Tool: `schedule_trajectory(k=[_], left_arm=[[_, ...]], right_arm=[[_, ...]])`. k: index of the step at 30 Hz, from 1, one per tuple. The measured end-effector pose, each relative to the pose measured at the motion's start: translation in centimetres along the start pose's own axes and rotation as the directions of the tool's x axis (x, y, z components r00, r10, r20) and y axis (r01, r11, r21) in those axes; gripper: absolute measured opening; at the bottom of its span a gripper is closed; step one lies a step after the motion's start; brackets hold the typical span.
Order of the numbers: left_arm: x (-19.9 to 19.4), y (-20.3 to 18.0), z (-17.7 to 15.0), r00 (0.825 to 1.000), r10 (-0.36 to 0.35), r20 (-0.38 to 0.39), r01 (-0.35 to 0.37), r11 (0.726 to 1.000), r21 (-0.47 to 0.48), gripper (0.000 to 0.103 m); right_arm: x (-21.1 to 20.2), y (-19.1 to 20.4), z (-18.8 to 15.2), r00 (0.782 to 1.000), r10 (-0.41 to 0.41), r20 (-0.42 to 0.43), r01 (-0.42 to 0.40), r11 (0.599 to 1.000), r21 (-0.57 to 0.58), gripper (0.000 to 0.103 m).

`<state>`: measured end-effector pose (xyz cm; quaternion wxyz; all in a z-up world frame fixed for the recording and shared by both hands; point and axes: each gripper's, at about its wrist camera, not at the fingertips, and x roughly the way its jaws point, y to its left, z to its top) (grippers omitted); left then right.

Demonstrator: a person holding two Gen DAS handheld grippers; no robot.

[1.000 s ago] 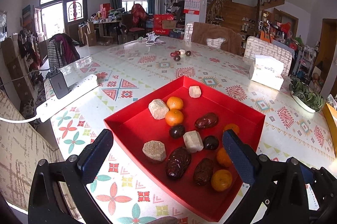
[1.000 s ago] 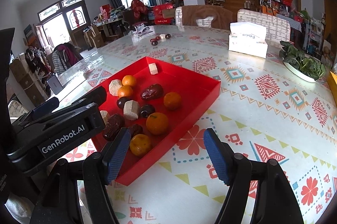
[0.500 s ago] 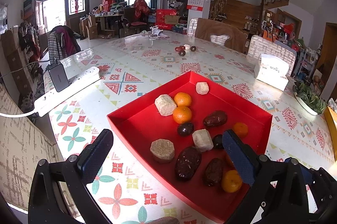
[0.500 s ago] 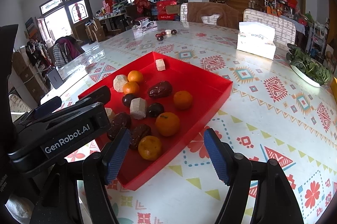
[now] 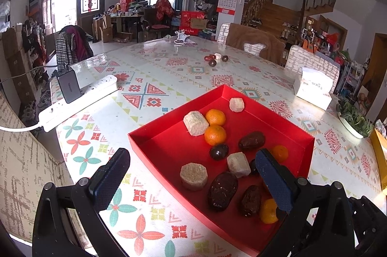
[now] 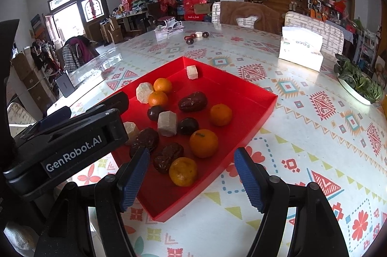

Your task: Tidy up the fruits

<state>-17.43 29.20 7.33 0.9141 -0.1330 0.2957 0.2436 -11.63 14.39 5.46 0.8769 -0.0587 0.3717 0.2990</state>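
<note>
A red tray (image 5: 169, 148) (image 6: 263, 109) sits on the patterned table. It holds several oranges (image 5: 214, 134) (image 6: 203, 142), dark dates (image 5: 222, 187) (image 6: 192, 101), small dark round fruits (image 5: 219, 151) and pale cakes (image 5: 195, 123) (image 6: 167, 123). My left gripper (image 5: 192, 178) is open and empty, above the tray's near corner. My right gripper (image 6: 189, 178) is open and empty, above the tray's near edge with an orange (image 6: 182, 171) between its fingers' lines. The left gripper's body (image 6: 65, 136) shows in the right wrist view.
A small group of dark fruits with one pale piece (image 5: 215, 58) (image 6: 196, 35) lies far across the table. A white power strip with a charger (image 5: 77, 94), a tissue box (image 5: 313, 87) (image 6: 301, 47) and a dish of greens (image 5: 354, 117) (image 6: 358, 85) stand around.
Both grippers have drawn nearer to the tray and lower over it; the tray looms larger in both views. Both stay open and empty.
</note>
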Motion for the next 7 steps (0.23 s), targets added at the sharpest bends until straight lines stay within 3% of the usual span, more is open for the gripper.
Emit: schedule_trajectory(k=[7], left_arm=[[-1.1, -0.3, 0.2, 1.0, -0.006, -0.002, 0.006, 1.0, 0.013, 0.103]], right_arm=[[-1.1, -0.8, -0.2, 1.0, 0.011, 0.019, -0.012, 0.999, 0.034, 0.077]])
